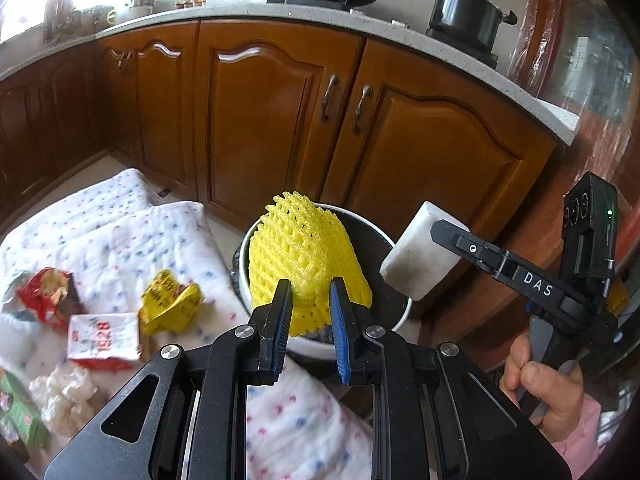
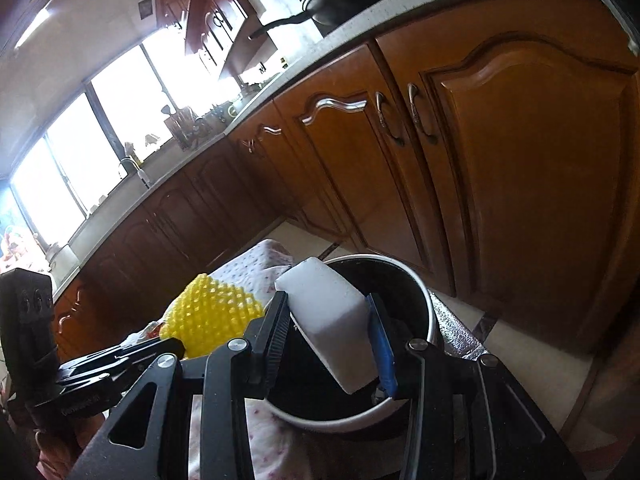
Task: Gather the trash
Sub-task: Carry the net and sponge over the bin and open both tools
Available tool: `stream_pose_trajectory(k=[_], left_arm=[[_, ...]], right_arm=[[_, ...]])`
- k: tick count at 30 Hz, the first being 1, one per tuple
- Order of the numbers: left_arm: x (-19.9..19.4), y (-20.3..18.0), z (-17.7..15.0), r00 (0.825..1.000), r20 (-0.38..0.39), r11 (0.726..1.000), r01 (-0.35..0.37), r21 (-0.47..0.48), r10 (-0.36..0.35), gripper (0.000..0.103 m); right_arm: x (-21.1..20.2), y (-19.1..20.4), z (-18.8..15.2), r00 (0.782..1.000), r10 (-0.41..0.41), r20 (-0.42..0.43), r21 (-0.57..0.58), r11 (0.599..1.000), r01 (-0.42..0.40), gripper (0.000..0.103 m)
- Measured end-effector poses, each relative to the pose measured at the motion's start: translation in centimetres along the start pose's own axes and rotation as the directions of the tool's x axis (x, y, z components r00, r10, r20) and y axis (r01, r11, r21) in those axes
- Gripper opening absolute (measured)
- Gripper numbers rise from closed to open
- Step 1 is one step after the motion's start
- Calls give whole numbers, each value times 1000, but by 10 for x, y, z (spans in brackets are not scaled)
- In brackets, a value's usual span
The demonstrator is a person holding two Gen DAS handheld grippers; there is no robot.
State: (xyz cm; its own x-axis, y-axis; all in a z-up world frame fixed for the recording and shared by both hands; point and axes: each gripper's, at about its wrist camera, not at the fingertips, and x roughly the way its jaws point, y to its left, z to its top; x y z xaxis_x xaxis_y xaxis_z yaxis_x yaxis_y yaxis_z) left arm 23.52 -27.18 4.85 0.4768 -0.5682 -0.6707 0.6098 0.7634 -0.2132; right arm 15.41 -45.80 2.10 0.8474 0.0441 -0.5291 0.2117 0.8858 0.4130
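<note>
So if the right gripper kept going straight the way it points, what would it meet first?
Most likely the bin: the right gripper, shut on the white foam block, points at its dark opening. Depth is hard to judge, so the far rim may come first.

We read "DAS" in white capitals on the black finger of the right gripper (image 1: 416, 254), seen from the left wrist camera. On the red and white packet (image 1: 105, 340) lying on the dotted cloth (image 1: 132, 232) we make out large red figures, perhaps "1628", upside down. Print on the yellow wrapper (image 1: 170, 303) and the green box (image 1: 18, 416) is too blurred to read.
</note>
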Motion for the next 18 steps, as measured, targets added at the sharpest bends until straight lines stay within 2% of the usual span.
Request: stream_pose_trajectory(k=[9,14,15,16,18], left_arm=[[43,-2,5,998,-67,1000,-15,-8,15,18],[59,-2,2,994,-106,1000,-17,-16,15,21],[61,-1,2,994,-108,1000,-16,-20,14,24],[63,-1,2,994,-110,1000,-12,-24,9,31],[61,0,2,995,-102,999,3,-33,-6,42]], right_arm=[[24,-10,1,998,-7,-54,14,1000,8,42],[34,-17,0,997,0,-76,45,999,3,49],[35,-19,0,997,-1,-78,51,999,5,50],[35,-20,-1,997,-3,-80,55,998,8,52],[34,-21,-1,997,3,-78,63,998,2,62]])
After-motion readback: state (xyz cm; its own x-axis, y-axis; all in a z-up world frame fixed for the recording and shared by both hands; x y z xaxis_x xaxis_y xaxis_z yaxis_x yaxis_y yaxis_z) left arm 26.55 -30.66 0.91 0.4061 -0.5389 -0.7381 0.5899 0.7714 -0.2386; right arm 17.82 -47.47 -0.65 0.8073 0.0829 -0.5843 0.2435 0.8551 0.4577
